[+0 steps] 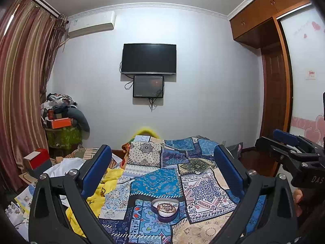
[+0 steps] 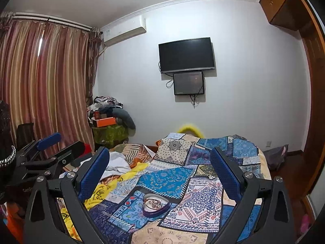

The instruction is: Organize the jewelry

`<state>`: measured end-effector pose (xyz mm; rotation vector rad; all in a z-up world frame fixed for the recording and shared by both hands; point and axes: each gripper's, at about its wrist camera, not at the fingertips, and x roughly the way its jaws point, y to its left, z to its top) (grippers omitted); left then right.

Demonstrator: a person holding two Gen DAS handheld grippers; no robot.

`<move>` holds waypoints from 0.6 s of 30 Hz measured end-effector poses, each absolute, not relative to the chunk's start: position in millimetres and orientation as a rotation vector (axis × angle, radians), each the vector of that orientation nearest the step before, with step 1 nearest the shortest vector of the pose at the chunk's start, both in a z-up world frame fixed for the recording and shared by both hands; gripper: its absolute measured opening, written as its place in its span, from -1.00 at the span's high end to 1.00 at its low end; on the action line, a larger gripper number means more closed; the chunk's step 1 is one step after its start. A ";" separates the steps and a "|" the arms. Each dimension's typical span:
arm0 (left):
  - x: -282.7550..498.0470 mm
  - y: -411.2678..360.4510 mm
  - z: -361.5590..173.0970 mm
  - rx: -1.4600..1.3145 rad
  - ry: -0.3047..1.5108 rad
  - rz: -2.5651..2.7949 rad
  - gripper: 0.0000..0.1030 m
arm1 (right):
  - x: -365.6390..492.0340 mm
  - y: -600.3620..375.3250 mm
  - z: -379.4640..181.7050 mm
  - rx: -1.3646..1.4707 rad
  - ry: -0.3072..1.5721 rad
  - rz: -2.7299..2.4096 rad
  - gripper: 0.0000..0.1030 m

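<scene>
Both my grippers hang above the bed point(image 1: 203, 229), fingers spread wide and holding nothing. The heart box point(image 1: 165, 209) lies low in the frame in both views, on the patchwork quilt point(image 1: 162, 181). Seen from my left gripper point(image 1: 162, 168) it sits almost on the centre line between the fingers, below them; from my right gripper point(image 2: 160, 172) it lies just left of centre, equally low. I judge neither much nearer, with the left better lined up. The box is dark purple with a pale lining, its lobes toward the far wall and its point toward me. Bracelets point(image 1: 166, 207) in reddish-brown lie coiled inside, partly over the rim; I cannot tell how many.
</scene>
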<state>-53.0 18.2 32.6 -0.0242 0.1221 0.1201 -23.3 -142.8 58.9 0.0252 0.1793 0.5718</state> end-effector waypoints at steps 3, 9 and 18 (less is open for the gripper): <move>-53.1 18.4 32.7 -0.026 0.123 0.120 -0.97 | -23.4 -143.2 58.7 0.025 0.179 0.571 -0.91; -50.0 17.4 31.2 -0.033 0.124 0.118 -0.97 | -24.2 -142.2 59.5 0.023 0.179 0.567 -0.91; -49.1 15.7 31.8 -0.032 0.125 0.105 -0.97 | -23.5 -142.2 60.3 0.023 0.179 0.566 -0.91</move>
